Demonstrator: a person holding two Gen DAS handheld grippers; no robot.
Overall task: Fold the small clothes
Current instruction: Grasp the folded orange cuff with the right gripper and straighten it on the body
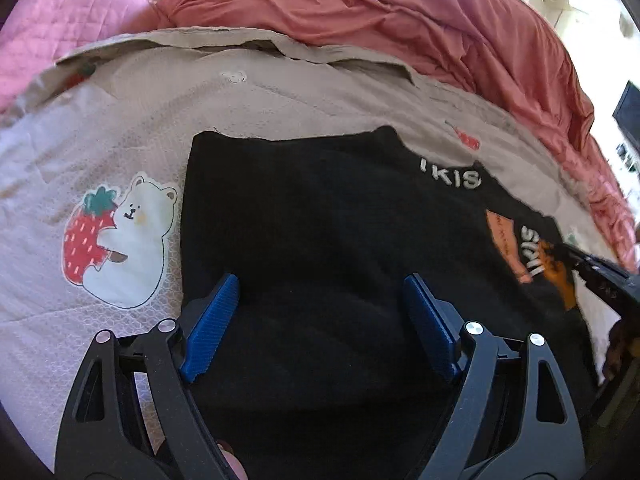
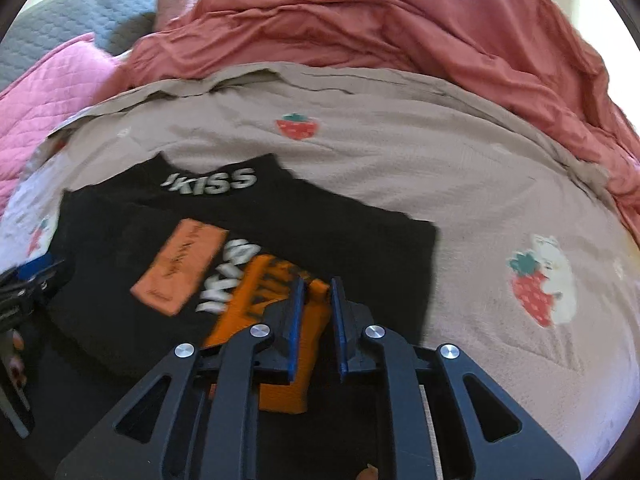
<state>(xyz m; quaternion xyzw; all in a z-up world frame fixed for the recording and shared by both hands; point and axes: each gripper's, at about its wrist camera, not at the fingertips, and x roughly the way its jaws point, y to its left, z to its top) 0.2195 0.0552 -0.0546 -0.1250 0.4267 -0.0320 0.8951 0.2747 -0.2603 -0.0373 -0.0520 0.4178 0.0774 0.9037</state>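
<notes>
A small black garment with white lettering and orange patches lies partly folded on the beige bed cover. My left gripper is open over its plain black left part, blue pads wide apart and empty. My right gripper is nearly shut on an orange patch at the garment's near edge; the cloth sits between the blue pads. The right gripper also shows at the right edge of the left wrist view. The left gripper shows at the left edge of the right wrist view.
The beige cover carries strawberry and bear prints. A rumpled red-orange blanket lies behind it, also in the right wrist view. A pink quilted pillow sits at the back left. A grey quilt lies beyond.
</notes>
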